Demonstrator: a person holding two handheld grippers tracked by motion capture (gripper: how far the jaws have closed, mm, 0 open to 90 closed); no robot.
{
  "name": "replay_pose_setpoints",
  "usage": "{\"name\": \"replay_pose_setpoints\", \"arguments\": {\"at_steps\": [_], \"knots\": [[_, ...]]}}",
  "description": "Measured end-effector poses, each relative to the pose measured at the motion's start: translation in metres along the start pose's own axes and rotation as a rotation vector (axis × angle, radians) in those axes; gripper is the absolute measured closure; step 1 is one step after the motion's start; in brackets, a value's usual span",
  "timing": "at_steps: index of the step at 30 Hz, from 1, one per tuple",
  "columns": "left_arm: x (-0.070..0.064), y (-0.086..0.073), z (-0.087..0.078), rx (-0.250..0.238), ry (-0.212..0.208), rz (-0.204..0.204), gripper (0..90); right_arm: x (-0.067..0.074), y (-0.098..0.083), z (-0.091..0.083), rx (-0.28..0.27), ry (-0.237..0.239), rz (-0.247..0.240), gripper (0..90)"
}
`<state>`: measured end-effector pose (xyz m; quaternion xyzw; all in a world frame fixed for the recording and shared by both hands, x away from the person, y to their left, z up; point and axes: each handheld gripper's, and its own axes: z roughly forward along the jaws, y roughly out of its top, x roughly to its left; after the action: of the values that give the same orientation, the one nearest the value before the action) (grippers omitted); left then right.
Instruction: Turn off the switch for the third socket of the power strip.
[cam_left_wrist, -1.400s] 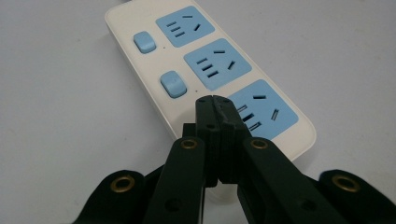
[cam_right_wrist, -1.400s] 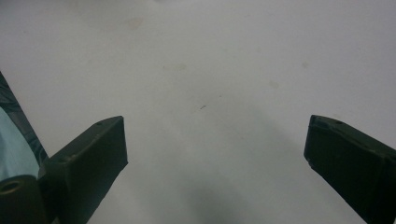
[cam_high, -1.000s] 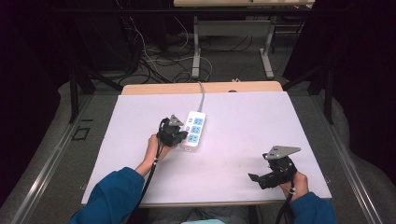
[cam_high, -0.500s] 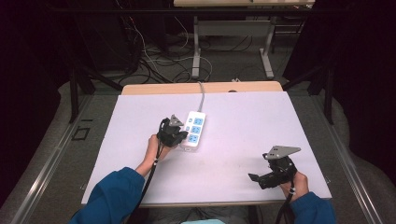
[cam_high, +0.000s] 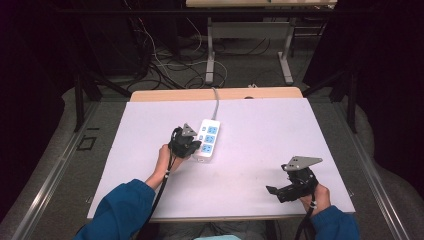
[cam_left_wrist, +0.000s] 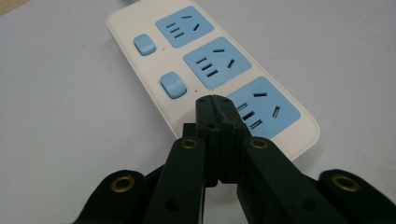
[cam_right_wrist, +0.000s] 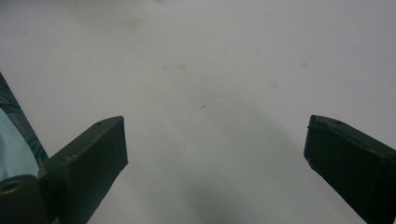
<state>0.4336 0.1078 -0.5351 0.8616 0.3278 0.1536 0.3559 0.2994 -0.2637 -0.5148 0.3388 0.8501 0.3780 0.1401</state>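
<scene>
A white power strip (cam_high: 208, 139) with three blue sockets and blue switches lies on the pale table (cam_high: 260, 125), its grey cord running off the far edge. My left gripper (cam_high: 194, 148) is shut, its tips resting over the near end of the strip. In the left gripper view the closed jaws meet at the gripper tip (cam_left_wrist: 214, 101), just over the power strip (cam_left_wrist: 205, 70) between the near switch and the nearest socket. My right gripper (cam_high: 272, 190) lies low near the table's front right, open. In the right gripper view its fingers (cam_right_wrist: 100, 144) stand wide apart over the bare table (cam_right_wrist: 201, 84).
A teal sleeve (cam_high: 120, 207) comes in at the bottom left and another (cam_high: 332, 227) at the bottom right. Beyond the table's far edge stand metal desk legs (cam_high: 210, 45) and loose cables (cam_high: 165, 60) on the floor.
</scene>
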Motion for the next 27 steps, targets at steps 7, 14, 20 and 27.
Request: {"name": "replay_pose_setpoints", "arguments": {"at_steps": [7,14,20,27], "knots": [[-0.0011,-0.0002,0.0006,0.005,0.007,0.014,90.0,0.0003,0.0001,-0.0001,0.000,-0.003,0.000,5.5],[-0.0014,-0.0001,0.0007,0.004,0.010,0.020,90.0,0.0003,0.0001,0.0005,0.000,-0.009,0.002,5.5],[-0.0013,-0.0003,0.0007,0.003,0.011,0.019,90.0,0.0003,0.0002,0.0008,-0.001,-0.005,0.000,5.5],[-0.0010,-0.0007,0.0008,0.000,0.007,0.013,90.0,0.0003,0.0002,0.0007,-0.001,-0.003,-0.001,5.6]]}}
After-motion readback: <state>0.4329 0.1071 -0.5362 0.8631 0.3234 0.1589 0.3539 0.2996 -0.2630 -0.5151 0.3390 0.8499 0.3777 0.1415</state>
